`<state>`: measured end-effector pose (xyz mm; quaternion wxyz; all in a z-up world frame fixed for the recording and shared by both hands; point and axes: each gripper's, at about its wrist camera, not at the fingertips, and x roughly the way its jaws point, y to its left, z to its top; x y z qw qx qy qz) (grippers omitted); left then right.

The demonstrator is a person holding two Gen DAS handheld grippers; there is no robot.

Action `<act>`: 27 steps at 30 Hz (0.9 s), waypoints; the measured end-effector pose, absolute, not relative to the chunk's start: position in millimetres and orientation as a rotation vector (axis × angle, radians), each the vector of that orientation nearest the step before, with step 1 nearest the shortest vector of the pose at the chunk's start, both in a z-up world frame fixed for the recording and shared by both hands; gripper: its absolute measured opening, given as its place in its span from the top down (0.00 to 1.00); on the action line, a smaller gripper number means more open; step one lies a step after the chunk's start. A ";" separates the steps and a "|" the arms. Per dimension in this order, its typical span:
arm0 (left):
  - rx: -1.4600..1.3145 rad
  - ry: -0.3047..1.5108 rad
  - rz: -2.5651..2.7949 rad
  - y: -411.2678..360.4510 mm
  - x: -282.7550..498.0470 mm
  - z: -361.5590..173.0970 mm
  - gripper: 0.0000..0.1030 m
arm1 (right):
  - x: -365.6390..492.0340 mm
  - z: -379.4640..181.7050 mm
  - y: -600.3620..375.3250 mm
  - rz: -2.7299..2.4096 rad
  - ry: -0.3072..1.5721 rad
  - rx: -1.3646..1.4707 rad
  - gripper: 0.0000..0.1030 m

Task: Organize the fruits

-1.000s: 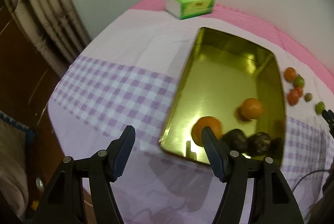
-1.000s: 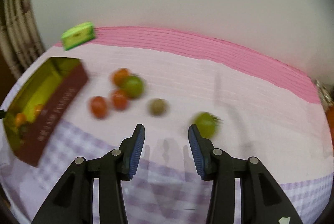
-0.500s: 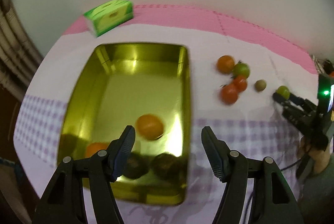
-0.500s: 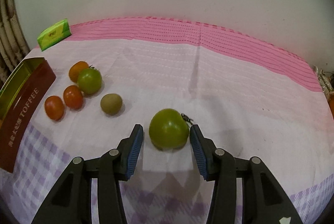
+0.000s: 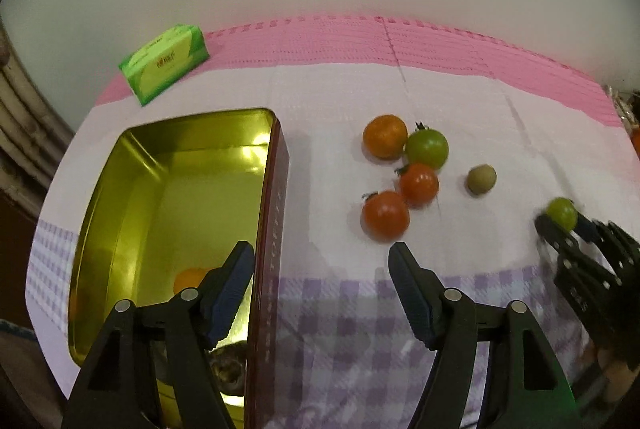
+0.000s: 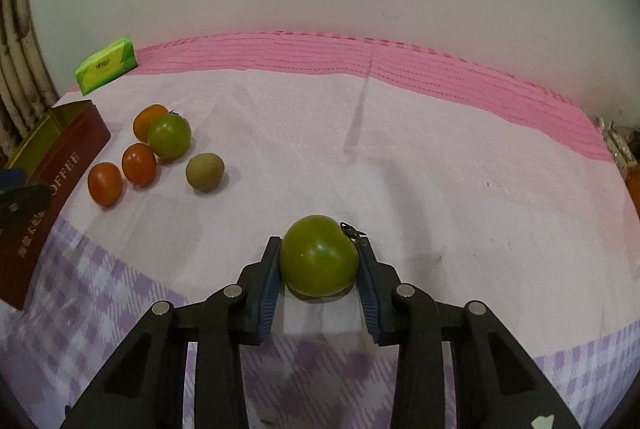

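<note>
My right gripper (image 6: 318, 245) is closing on a green tomato (image 6: 318, 261) that rests on the cloth; both pads press its sides. The left wrist view shows the same tomato (image 5: 562, 212) at the far right. My left gripper (image 5: 320, 253) hovers over the right wall of the gold toffee tin (image 5: 276, 189), its jaws opening with nothing between them. Inside the tin lie an orange (image 5: 188, 279) and a dark fruit (image 5: 228, 369), partly hidden by the left finger. Right of the tin sit an orange fruit (image 5: 384, 136), another green tomato (image 5: 427, 148), two red tomatoes (image 5: 385, 215) and a kiwi (image 5: 481, 179).
A green tissue box (image 5: 166, 63) lies at the back left by the wall. The table wears a white, pink and purple-checked cloth (image 6: 400, 157). Its left edge drops off beside the tin; a curtain hangs there.
The left gripper swept right, from over the tin's left side to its right wall. The right gripper came down around the green tomato and closed its pads on it.
</note>
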<state>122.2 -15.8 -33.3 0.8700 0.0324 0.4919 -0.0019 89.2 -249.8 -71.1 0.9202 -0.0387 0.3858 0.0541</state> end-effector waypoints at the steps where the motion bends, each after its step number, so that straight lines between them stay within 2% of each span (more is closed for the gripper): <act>1: 0.063 1.018 0.000 -15.9 122.3 -31.0 0.33 | 88.5 -71.1 -251.7 0.112 0.792 -0.073 0.68; 6: 0.051 0.963 0.003 -20.2 123.1 -17.4 0.33 | 87.7 -70.5 -252.1 0.115 0.794 -0.078 0.67; 12: 0.034 1.011 -0.083 -41.5 133.7 -27.9 0.35 | 87.2 -69.5 -255.2 0.123 0.794 -0.066 0.67; 17: -0.009 1.080 -0.085 -49.0 145.4 -46.6 0.48 | 87.3 -69.4 -256.8 0.129 0.794 -0.057 0.66; 27: -0.036 1.141 -0.046 -54.8 167.9 -67.2 0.52 | 85.4 -68.8 -260.1 0.137 0.792 -0.042 0.66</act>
